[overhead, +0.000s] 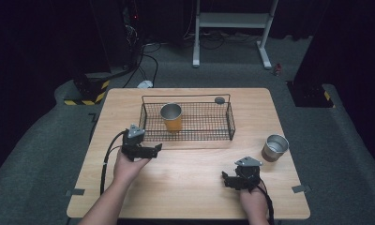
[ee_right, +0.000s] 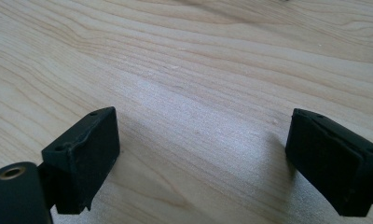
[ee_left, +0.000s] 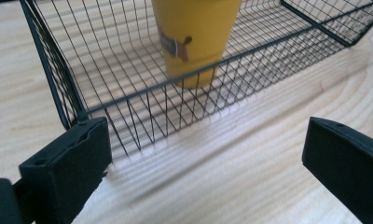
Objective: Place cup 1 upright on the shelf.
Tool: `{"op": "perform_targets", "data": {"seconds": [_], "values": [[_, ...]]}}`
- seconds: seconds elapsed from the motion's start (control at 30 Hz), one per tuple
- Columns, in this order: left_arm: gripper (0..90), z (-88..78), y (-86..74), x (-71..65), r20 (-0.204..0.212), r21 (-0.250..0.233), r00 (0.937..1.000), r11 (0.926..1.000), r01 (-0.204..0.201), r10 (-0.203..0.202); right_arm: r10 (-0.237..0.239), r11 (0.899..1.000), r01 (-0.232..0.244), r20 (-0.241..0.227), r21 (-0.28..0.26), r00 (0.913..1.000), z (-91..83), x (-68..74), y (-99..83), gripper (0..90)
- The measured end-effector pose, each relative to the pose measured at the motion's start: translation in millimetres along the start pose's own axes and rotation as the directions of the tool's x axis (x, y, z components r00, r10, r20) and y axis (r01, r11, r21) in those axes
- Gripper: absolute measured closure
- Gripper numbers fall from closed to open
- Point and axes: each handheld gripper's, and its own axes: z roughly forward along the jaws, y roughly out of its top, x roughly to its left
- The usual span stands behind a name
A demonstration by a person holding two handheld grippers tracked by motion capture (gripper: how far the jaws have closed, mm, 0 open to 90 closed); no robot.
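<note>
Left tool (overhead: 150, 151) hovered just outside the black wire basket (overhead: 230, 123), jaws spread and empty; the yellow metal cup (overhead: 171, 116) stood upright inside it. Right tool (overhead: 230, 180), jaws also spread, stayed low over the pale wooden worktop (overhead: 190, 173), the steel cup (overhead: 274, 147) nearby.

We see a wooden table (overhead: 185, 187). A wire basket (overhead: 188, 125) sits near its far edge, a metal cup (overhead: 274, 147) near its right edge.

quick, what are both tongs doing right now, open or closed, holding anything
Left tongs: open, holding nothing, just outside the wire basket with the yellow cup in it.
Right tongs: open, holding nothing, over the table.
</note>
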Motion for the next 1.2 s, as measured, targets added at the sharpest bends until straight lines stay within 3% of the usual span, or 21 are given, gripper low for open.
{"op": "perform_targets", "data": {"seconds": [0.3, 0.4, 0.83, 0.93, 1.2], "values": [[1.7, -6.2, -26.7, -1.1, 0.020, 0.012, 0.9998, 0.9999, 0.002, -0.002, 0.004, 1.000, -0.004, -0.001, 0.000, 1.0000, -0.4, 0.4, -0.3, 9.7], [1.6, -6.7, -34.2, -0.7, 0.031, 0.030, 0.9995, 0.9995, -0.003, 0.002, 0.003, 1.000, -0.003, -0.001, 0.000, 1.0000, -0.4, 0.4, -0.3, 9.7], [0.0, -3.1, -73.1, 11.2, 0.007, 0.127, 1.0000, 0.9918, 0.001, -0.002, 0.009, 1.000, -0.009, -0.001, 0.003, 1.0000, -0.8, 0.8, -0.5, 9.7], [0.0, -3.7, -80.5, 13.2, -0.007, 0.153, 0.9999, 0.9882, -0.013, 0.015, 0.009, 1.000, -0.009, -0.001, 0.003, 1.0000, -0.8, 0.9, -0.6, 9.7], [1.9, -6.7, -87.6, 4.0, -0.038, 0.141, 0.9965, 0.9877, -0.068, 0.074, -0.002, 1.000, 0.002, -0.006, -0.001, 1.0000, -0.8, 0.6, -0.7, 9.7]]}}
